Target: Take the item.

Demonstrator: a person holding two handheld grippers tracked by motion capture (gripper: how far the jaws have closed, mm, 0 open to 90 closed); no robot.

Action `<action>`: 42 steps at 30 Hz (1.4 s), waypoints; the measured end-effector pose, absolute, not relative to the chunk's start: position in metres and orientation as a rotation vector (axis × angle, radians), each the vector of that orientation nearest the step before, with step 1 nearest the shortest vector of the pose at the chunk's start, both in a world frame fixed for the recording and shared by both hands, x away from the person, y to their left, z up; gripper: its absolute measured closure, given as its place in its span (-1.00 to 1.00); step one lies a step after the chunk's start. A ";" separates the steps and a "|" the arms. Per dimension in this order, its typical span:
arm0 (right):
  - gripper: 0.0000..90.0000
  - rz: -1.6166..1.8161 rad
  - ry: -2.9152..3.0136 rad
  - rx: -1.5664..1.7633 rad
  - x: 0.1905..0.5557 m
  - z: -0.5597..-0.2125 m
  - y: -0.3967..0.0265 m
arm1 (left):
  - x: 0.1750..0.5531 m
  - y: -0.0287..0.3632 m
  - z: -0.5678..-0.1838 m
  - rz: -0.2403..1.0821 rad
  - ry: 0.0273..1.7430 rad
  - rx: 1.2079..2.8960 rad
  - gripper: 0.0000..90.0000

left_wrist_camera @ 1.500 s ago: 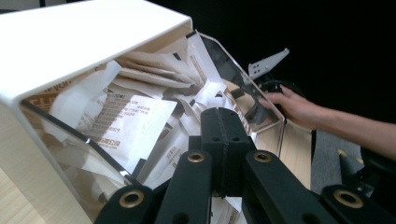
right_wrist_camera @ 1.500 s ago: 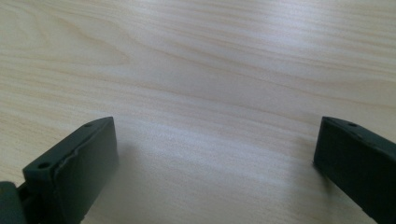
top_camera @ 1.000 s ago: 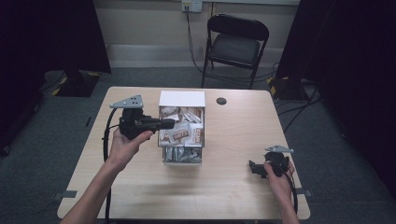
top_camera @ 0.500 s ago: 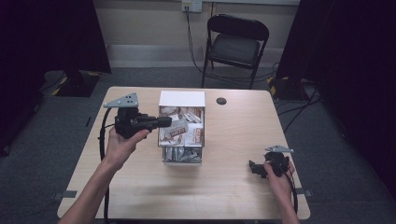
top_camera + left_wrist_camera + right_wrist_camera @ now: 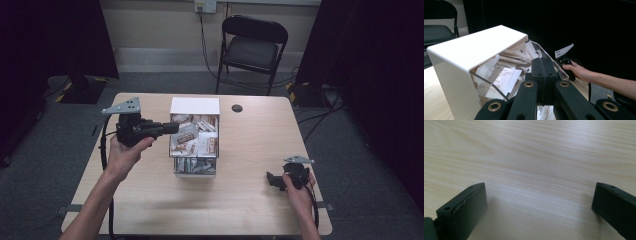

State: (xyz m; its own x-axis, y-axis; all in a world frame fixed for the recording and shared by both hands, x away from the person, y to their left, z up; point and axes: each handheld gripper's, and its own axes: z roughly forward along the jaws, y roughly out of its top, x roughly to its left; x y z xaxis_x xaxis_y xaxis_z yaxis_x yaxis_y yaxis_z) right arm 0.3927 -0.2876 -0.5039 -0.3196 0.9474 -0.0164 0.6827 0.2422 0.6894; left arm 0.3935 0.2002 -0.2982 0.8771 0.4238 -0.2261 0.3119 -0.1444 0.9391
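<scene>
Hovering the left gripper (image 5: 170,128) at the left rim of the clear box (image 5: 196,167), jaws pressed together with nothing pinched between them, tips pointing right toward the packets (image 5: 194,136) heaped inside. Sitting mid-table, that box, with its white lid (image 5: 195,105) propped at the far end and the packets piled loosely under and in front of it, some leaning against the clear wall.

Judging the step in hand as reaching in for a packet: needing to spread the jaws before dipping, since closed tips would only push the paper about. Better aiming for an edge sticking up from the heap than for a flat face. Worth keeping clear of the clear wall and the lid (image 5: 476,47), both close to the jaw tips in the left gripper view, and lowering slowly so the box is not shoved along the table (image 5: 250,210).

Holding the left forearm angled in from the near-left corner, wrist raised, gripper roughly level above the tabletop. Resting the right gripper (image 5: 272,180) low at the near-right of the table, well apart from the box, jaws spread wide over bare wood (image 5: 536,170), pointing left.
</scene>
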 end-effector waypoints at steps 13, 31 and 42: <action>-1.00 0.821 2.088 1.488 0.393 -0.504 -0.288 | 0.387 0.208 -0.290 0.125 0.543 1.716 1.00; -1.00 0.820 2.088 1.489 0.393 -0.504 -0.288 | 0.381 0.226 -0.281 0.181 0.569 1.690 1.00; -1.00 0.821 2.090 1.488 0.393 -0.504 -0.288 | 0.378 0.239 -0.276 0.197 0.571 1.674 1.00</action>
State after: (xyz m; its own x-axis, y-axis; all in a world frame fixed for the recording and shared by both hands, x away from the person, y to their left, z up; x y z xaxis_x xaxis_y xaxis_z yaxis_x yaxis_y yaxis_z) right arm 0.3926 -0.2878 -0.5038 -0.3216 0.9467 -0.0160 0.6828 0.2436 0.6888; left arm 0.3776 0.2392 -0.2755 0.8607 0.4731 -0.1881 0.2561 -0.0830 0.9631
